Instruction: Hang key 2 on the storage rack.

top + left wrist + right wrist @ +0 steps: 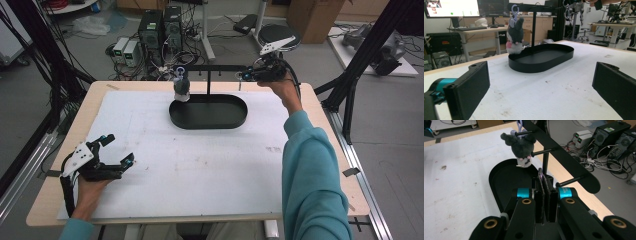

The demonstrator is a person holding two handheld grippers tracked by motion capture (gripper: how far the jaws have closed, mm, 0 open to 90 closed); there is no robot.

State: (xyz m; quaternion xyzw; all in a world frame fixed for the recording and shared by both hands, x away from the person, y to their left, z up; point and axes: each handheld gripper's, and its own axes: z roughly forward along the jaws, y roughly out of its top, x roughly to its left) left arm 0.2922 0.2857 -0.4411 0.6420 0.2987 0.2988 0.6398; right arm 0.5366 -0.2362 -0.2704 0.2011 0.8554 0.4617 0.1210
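Here, the left hand-held gripper (116, 150) rests wide open on the counter (210, 175), idle w/ nothing in it, while the plush keychain (181, 87) hangs off the rack's (215, 67) left peg over the black tray (208, 114), and the right hand-held gripper (245, 76), jaws clamped on a thin flat tag, sits by the right peg, prob. to hook it on.

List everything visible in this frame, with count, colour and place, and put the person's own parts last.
Plush toy: one, dark grey with a pale face, hanging by a lilac clip from a peg at the rack's left end, over the tray's left edge.
Rack: one, black, a post rising from the tray with a crossbar carrying pegs.
Tray: one, black, oval, far centre of the table.
Mat: one, white, covering most of the tabletop.
Table: one, light wood.
Computers: several, black, on the floor beyond the table.
Left gripper: one, black, jaws open, near left on the mat.
Right gripper: one, black, jaws shut, at the crossbar's right end.
Sleeve: teal, right arm.
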